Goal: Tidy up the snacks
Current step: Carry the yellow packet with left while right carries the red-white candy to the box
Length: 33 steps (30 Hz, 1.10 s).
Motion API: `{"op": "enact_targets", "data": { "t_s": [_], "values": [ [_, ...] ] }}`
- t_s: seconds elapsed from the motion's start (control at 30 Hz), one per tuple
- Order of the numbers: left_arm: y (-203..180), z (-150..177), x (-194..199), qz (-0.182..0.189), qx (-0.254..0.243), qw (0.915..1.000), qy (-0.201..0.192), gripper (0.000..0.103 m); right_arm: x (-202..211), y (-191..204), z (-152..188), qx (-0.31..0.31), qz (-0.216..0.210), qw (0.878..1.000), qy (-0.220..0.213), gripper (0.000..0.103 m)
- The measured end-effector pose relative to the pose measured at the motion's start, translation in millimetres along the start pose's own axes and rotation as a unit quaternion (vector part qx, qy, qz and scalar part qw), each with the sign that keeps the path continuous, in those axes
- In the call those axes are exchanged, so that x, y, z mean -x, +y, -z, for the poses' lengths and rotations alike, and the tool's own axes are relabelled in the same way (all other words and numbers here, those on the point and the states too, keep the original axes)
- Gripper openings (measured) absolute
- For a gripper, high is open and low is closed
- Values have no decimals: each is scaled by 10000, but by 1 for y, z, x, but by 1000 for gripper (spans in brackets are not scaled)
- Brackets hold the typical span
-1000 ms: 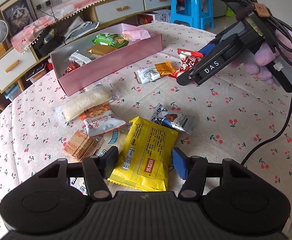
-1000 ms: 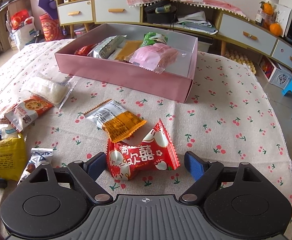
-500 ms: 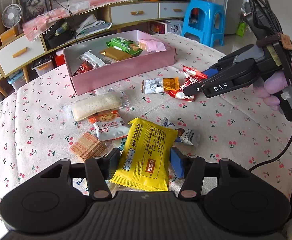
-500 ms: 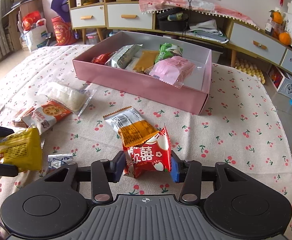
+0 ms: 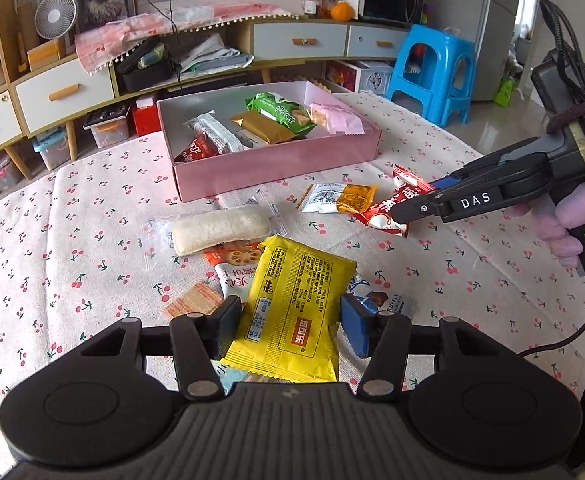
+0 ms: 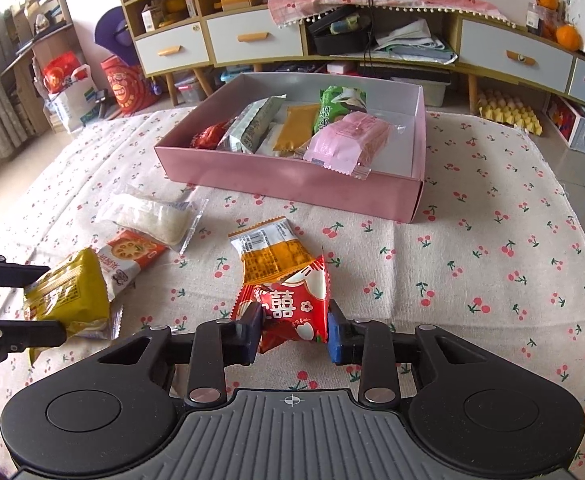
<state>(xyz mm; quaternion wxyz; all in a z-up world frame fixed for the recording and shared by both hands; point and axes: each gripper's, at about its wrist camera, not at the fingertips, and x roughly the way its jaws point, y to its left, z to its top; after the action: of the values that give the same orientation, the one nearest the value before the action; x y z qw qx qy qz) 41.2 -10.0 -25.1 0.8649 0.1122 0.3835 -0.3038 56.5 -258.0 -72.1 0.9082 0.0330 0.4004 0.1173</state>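
Item, red snack packet (image 6: 292, 308): we hold it between the jaws of the right gripper (image 6: 294, 334), which have just been closing and now pinch it at both sides. We judge the side grip is chosen so the packet hangs clear for carrying.

Item, yellow snack packet (image 5: 292, 312): we hold it between the jaws of the left gripper (image 5: 288, 320), closed on its lower edges, the long side running forward from the jaws. In the right wrist view it appears raised off the cloth, so we judge this one is likewise ready for transfer.

Item, pink box (image 6: 292, 184): well ahead of both pairs of jaws, open-topped, already holding several wrapped snacks along its far side. Bare floor shows at its near right corner; we judge that is where the two held packets may go.

Item, orange-and-white packet (image 6: 270, 252): just ahead of the right jaws, touching the red packet's top edge, lying flat on the bench (image 6: 492, 280).

Item, rice cake in clear wrap (image 5: 220, 230): ahead of the left jaws, flat on the bench, apart from the box. Other small packets lie under and beside the yellow one, awaiting collection.
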Motion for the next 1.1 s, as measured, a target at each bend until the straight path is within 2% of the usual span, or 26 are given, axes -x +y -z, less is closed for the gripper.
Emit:
{"op": "enact_targets", "data": {
  "t_s": [0.5, 0.9, 1.1],
  "values": [
    [11, -25, 1, -88, 636, 9976, -265, 51, 15, -1, -30, -638, -473, 9965, -259, 31],
    [29, -50, -16, -240, 1315, 9902, -393, 51, 11, -31, -69, -1466, -161, 9866, -700, 31],
    [37, -64, -26, -299, 1685, 9839, -525, 51, -14, -40, -83, -1798, -62, 9819, -594, 31]
  ]
}}
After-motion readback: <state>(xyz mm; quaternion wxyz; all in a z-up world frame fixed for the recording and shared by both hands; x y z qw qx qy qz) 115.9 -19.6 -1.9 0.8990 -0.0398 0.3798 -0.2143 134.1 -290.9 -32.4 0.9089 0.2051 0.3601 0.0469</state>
